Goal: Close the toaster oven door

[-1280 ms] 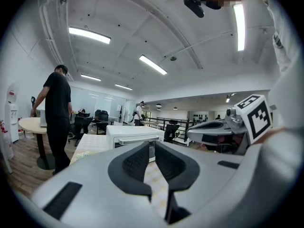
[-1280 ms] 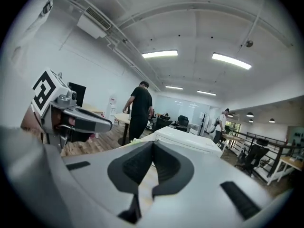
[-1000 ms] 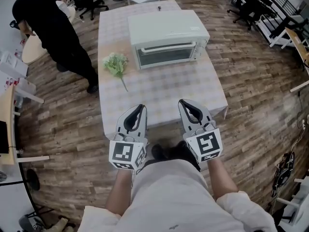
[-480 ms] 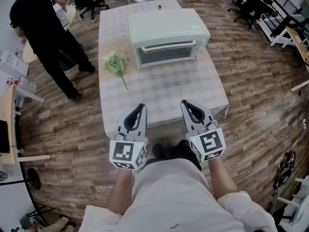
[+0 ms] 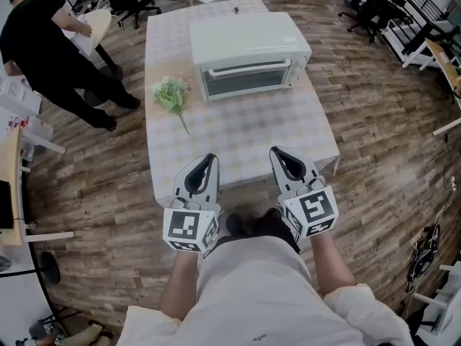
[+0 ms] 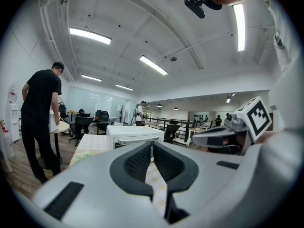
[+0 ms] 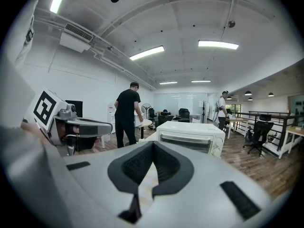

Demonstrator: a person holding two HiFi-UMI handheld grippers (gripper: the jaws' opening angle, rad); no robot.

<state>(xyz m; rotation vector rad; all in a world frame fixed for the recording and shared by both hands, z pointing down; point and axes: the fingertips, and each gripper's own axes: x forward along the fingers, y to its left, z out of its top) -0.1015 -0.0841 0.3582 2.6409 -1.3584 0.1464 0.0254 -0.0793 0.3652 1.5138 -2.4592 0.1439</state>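
The table [image 5: 238, 139] filled the middle of your view, with a person in black [image 5: 50, 45] standing off its far left corner. The oven [image 5: 248, 49] sat at the far end of the table, its front facing you. Its door [image 5: 248, 83] stood upright and flush with the body, so it looked already shut.

You held both grippers low at the near edge of the table, well apart from the oven. The left gripper [image 5: 209, 158] had its jaws together with nothing between them. The right gripper [image 5: 276, 152] was the same, pads meeting and empty. Both pointed toward the oven.

A small bunch of flowers [image 5: 171, 94] lay just left of the oven, clear of the door. The handle [image 5: 248, 68] ran along the top edge of the door.

Judging by this, the closing step seemed done, or not needed, and you were at rest. If you wanted to be sure of the latch, the next move called for a reach to the far end and a light push with closed jaws high on the door, near the handle, keeping right of the flowers.
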